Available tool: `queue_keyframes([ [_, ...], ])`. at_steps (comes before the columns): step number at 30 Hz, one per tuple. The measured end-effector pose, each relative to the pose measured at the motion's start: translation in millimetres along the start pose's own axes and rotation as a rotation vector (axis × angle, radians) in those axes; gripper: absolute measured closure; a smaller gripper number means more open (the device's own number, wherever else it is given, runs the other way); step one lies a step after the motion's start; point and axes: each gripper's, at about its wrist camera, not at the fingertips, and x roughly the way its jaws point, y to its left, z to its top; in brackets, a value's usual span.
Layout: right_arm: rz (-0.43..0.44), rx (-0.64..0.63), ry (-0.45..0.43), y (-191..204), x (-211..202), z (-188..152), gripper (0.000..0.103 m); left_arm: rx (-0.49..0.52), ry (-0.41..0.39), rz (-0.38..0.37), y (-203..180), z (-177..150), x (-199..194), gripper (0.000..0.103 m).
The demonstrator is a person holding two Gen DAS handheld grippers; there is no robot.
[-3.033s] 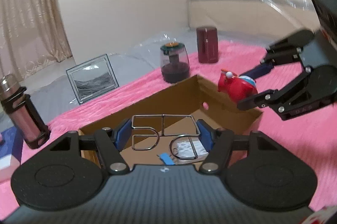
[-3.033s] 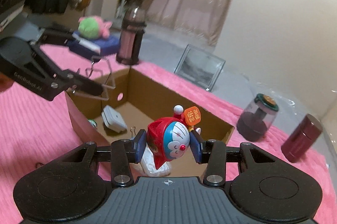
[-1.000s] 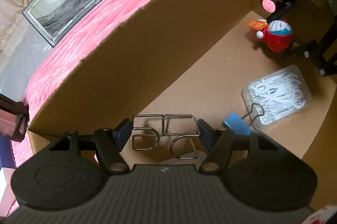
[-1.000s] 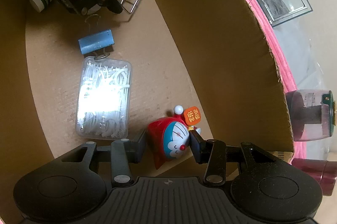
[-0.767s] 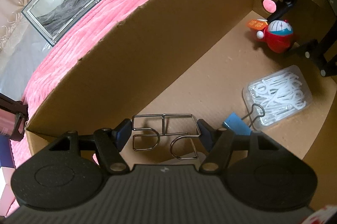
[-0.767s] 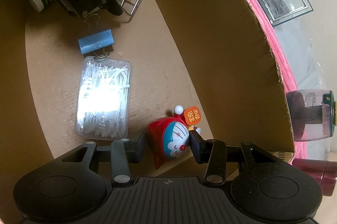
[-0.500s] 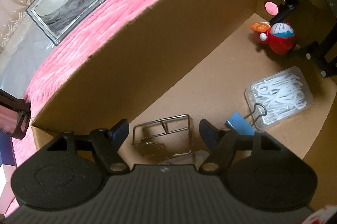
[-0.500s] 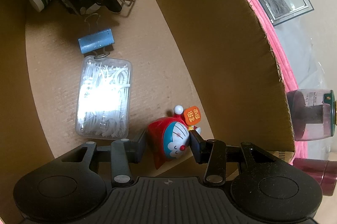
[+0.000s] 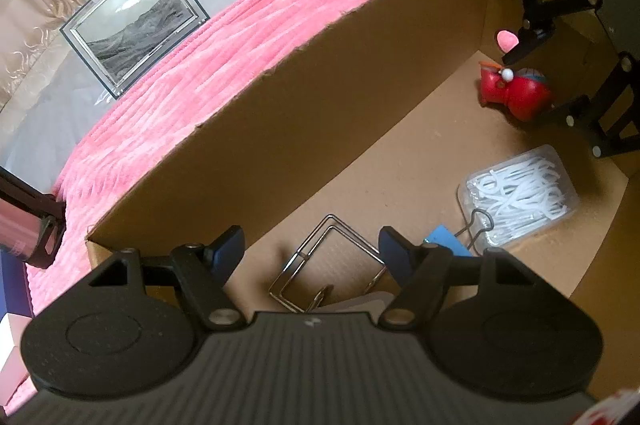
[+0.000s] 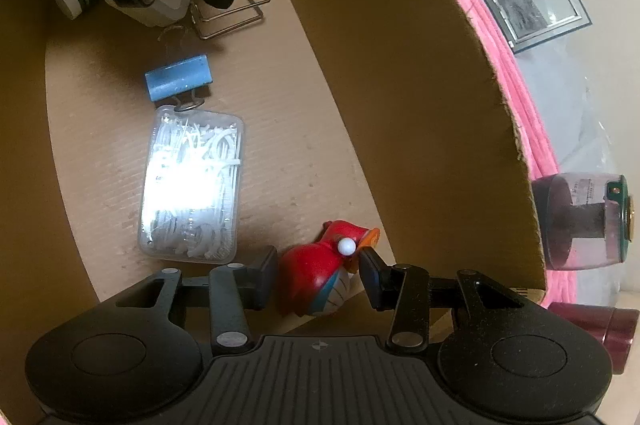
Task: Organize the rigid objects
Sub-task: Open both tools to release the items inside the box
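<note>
Left wrist view: the left tool (image 9: pixel 311 245) stands open above the wire rack (image 9: pixel 326 263), which lies free on the box (image 9: pixel 280 113) floor.

Right wrist view: the right tool (image 10: pixel 319 275) stays shut around the red toy (image 10: pixel 320 277), low in the box's near corner beside the clear case (image 10: pixel 192 185).

Wire puzzle (image 9: pixel 332 261): formerly clamped upright between the jaws of the left gripper (image 9: pixel 312 245); now released, lying flat on the floor of the cardboard box (image 9: pixel 280 113) at the lower centre of the left wrist view, jaws parted on either side of it. Red toy figure (image 10: pixel 320 277): earlier face-up with its sign showing; now tipped over between the jaws of the right gripper (image 10: pixel 318 277), face turned downward, its white ball uppermost.
</note>
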Motion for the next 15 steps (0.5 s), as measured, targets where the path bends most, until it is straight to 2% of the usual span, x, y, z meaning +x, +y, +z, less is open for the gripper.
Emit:
queue_keyframes([
  [8, 0.005, 0.029, -0.037, 4.7, -20.0, -6.3, 0.062, -0.015, -0.048, -0.004, -4.4, -6.4, -22.3, 0.033],
  [15, -0.012, 0.1, -0.115, 8.7, -65.4, -9.5, 0.062, -0.041, -0.115, 0.012, -9.4, -11.8, -62.0, 0.033],
])
